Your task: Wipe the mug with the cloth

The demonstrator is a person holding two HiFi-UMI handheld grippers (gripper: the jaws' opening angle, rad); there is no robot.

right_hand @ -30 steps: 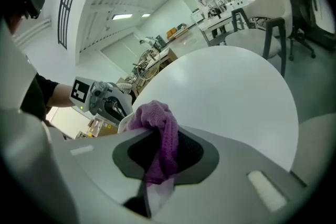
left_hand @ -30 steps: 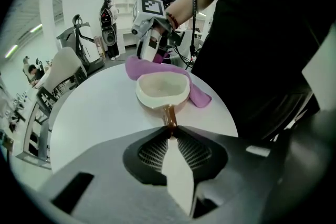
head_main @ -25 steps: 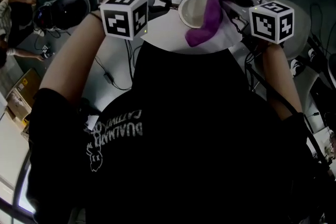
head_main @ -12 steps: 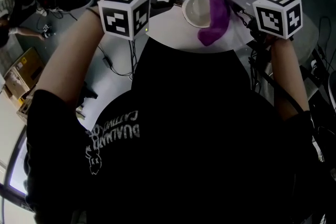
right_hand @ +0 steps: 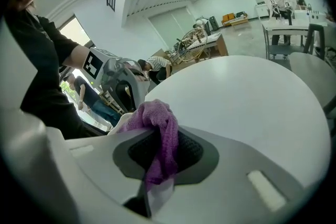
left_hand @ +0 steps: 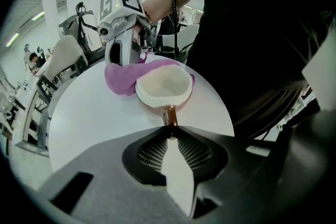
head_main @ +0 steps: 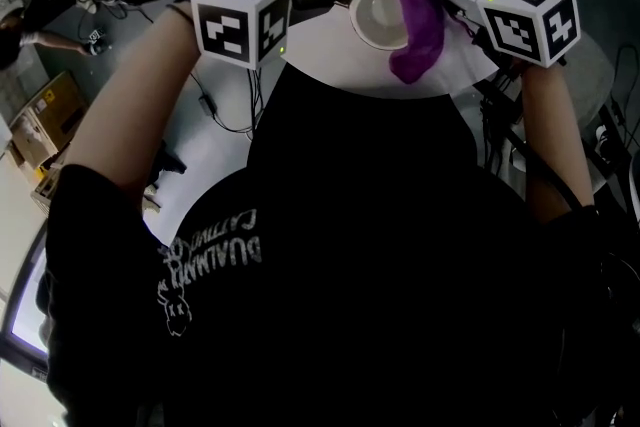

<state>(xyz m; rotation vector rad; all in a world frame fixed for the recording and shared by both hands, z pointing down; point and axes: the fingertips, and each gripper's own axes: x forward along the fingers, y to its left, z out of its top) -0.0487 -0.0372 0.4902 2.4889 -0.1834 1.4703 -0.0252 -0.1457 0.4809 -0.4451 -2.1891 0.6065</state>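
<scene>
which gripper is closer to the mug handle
Left. The left gripper is shut on the handle of the mug. The right gripper is on the mug's opposite side, holding the purple cloth there.

Entry: we find the mug (left_hand: 164,86) on the round table (left_hand: 89,113), straight ahead of the left gripper (left_hand: 169,131) jaws, with its handle (left_hand: 169,114) between their tips. The cloth (right_hand: 157,113) sits between the right gripper (right_hand: 157,136) jaws and bunches ahead of them, lying against the mug's side farthest from the left jaws. The two grippers face each other across the mug.
</scene>
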